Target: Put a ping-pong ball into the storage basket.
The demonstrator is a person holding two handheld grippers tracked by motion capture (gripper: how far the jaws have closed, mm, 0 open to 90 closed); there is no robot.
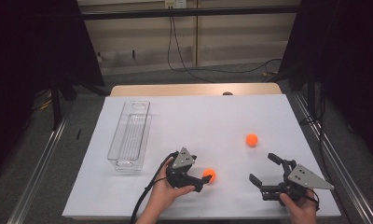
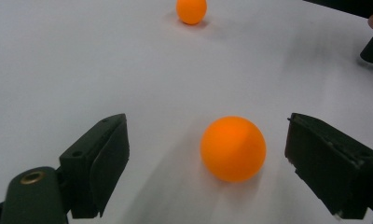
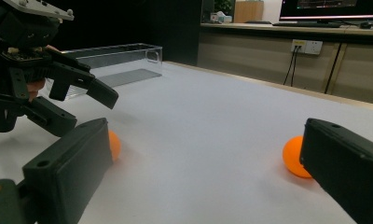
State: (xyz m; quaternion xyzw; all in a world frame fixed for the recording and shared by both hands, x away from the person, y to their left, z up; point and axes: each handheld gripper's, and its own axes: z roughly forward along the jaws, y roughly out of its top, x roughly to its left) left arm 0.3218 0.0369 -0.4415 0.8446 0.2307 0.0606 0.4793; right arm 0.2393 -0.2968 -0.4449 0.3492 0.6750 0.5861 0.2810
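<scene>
White bench (image 1: 212,116) carried everything. One clear plastic tray (image 1: 128,135) lay near left edge, long side running away from person. Two hand-held grippers sat low at near side: left gripper (image 1: 204,179) angled rightward, fingers (image 2: 100,163) apart, either side of near orange ball (image 2: 233,148), not touching it; right gripper (image 1: 264,169) pointed left-forward, fingers spread wide, holding nothing. Two orange balls counted; far orange ball (image 1: 252,139) lay further back, well apart from both.
</scene>
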